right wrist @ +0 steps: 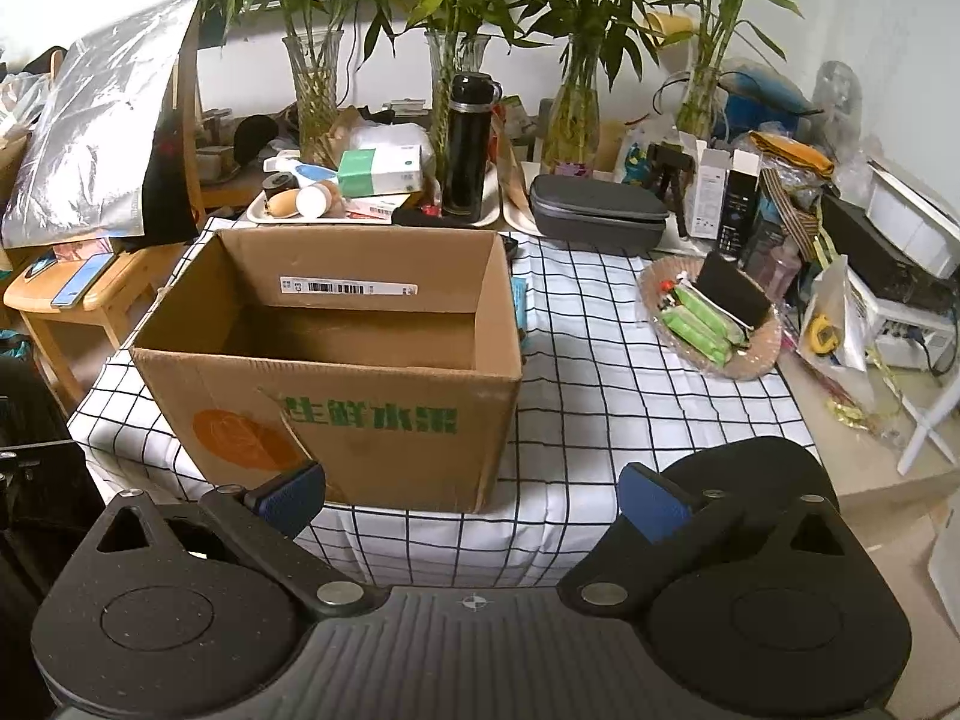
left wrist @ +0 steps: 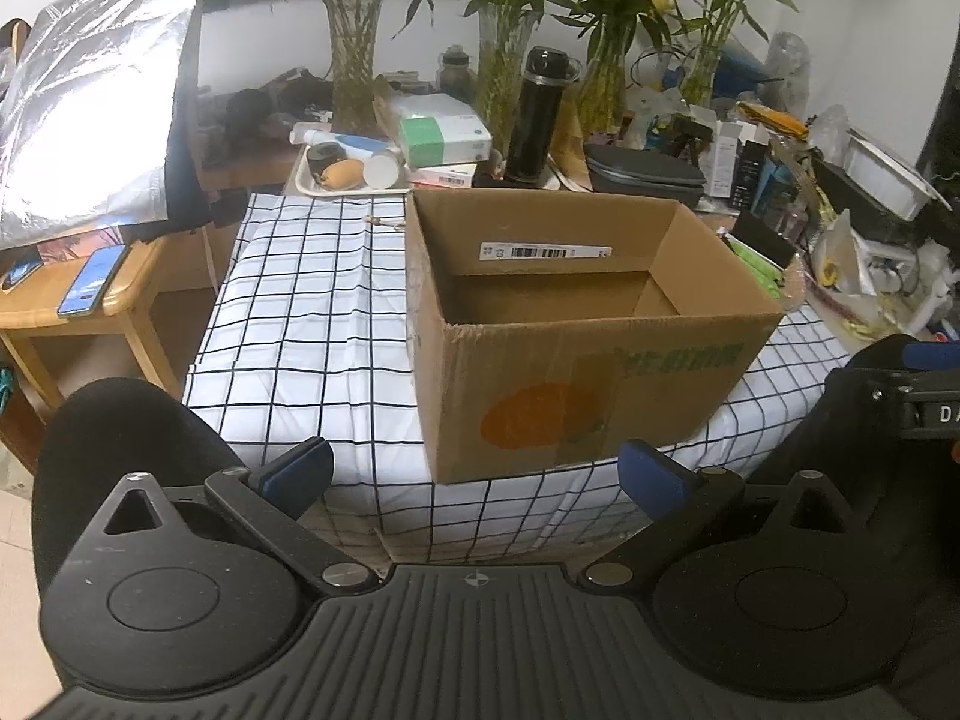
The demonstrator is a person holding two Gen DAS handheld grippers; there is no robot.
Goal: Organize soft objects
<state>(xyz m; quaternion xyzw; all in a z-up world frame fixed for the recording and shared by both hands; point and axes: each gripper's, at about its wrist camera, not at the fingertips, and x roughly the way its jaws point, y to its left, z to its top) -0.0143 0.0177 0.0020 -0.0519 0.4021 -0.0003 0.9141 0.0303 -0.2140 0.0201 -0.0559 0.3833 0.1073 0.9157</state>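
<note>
The left gripper is spread wide, its blue pads holding nothing. The right gripper is likewise wide open and empty. Both hover at the near edge of the table, which is covered by a white grid-pattern tablecloth. An open cardboard box with green lettering and an orange print stands on the cloth directly ahead; its visible interior shows only bare cardboard. A black thermos stands upright behind the box. A shallow dish with green packets lies right of it.
</note>
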